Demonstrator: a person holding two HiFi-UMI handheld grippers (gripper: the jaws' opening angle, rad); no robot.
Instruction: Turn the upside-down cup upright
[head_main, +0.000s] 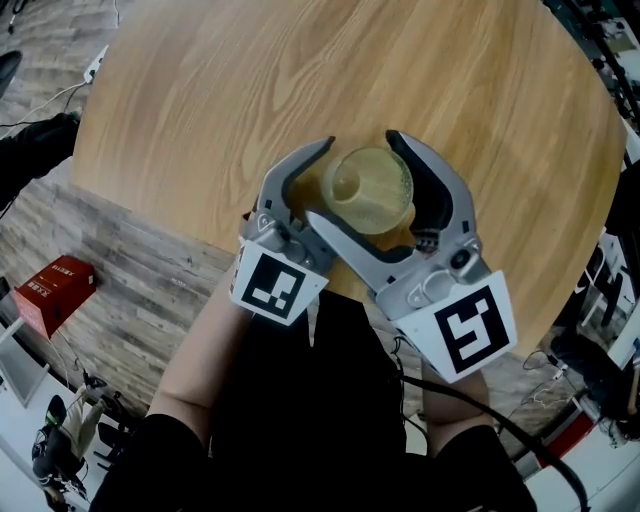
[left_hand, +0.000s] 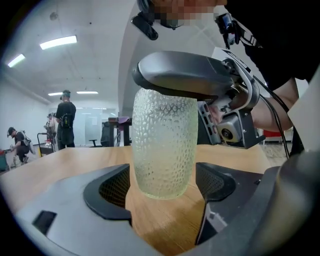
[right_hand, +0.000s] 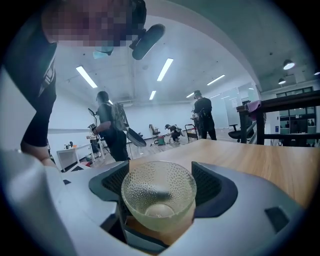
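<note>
A clear dimpled glass cup (head_main: 372, 190) hangs above the round wooden table (head_main: 200, 100), near its front edge. My right gripper (right_hand: 159, 186) is shut on it, pads against both sides. The cup's open mouth (right_hand: 159, 192) faces the right gripper's camera. My left gripper (left_hand: 162, 189) comes in from the left and stands open. The cup (left_hand: 162, 145) is between its pads with a gap on each side. One left finger (head_main: 295, 170) shows in the head view; the other is hidden under the right gripper (head_main: 352, 178). A right finger (left_hand: 180, 75) lies across the cup's top end.
A red box (head_main: 55, 290) lies on the plank floor left of the table. Several people stand or crouch far off in the room (left_hand: 65, 120) (right_hand: 112, 132). A dark desk (right_hand: 280, 115) stands at the right. A black cable (head_main: 480, 410) trails from the right gripper.
</note>
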